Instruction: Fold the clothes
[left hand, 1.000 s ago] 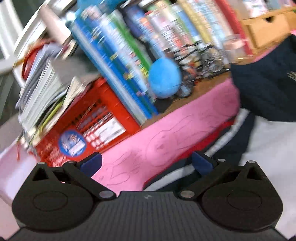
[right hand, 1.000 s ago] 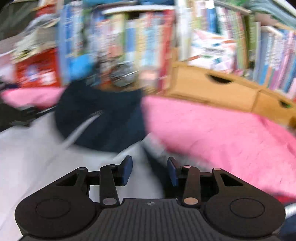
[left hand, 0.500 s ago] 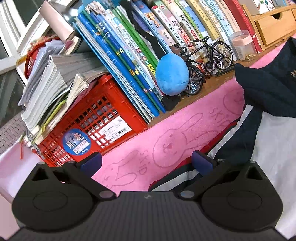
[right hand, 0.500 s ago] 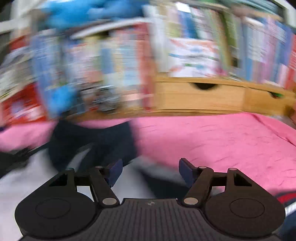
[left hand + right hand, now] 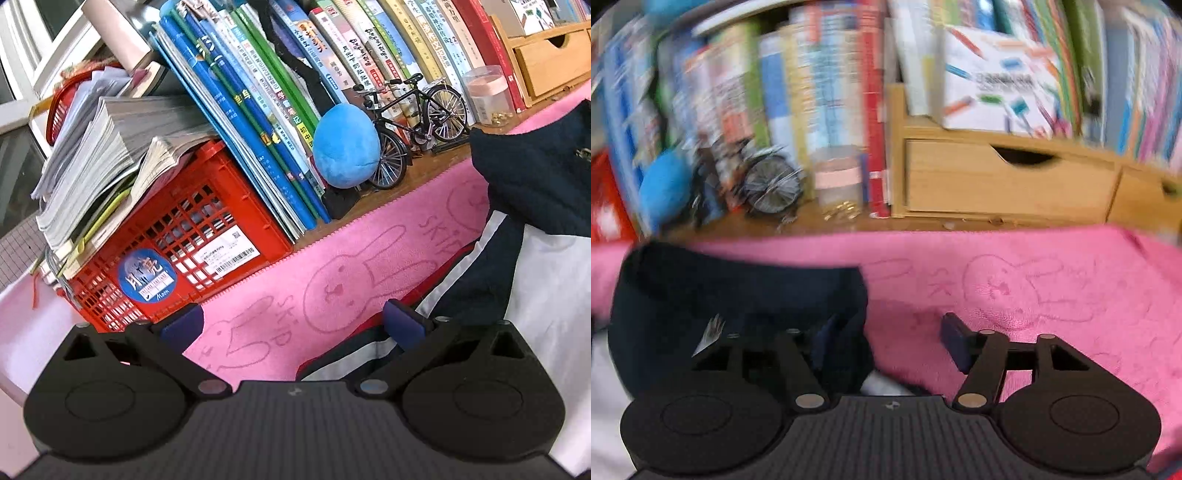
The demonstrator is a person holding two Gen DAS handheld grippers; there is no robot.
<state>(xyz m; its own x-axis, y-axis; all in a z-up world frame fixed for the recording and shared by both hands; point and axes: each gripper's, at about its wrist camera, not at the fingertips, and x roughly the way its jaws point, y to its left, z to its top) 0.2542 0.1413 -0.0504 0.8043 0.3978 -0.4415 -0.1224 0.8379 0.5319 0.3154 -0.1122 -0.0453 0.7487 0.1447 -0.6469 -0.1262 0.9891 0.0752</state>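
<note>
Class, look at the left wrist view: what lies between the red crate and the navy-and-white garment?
Bare pink rabbit-print towel separates red crate and garment; left wrist view.

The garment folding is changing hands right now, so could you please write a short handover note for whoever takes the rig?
Left gripper: open, holding nothing, hovering over the pink towel at the garment's striped edge.
Right gripper: jaws closing slightly, nothing pinched between them; its left finger is over the navy part.
The navy and white garment lies on the towel before the bookshelf, navy part folded over the white.
Done: at least one fold seems made.
Left: remaining folds and squaring up.
</note>
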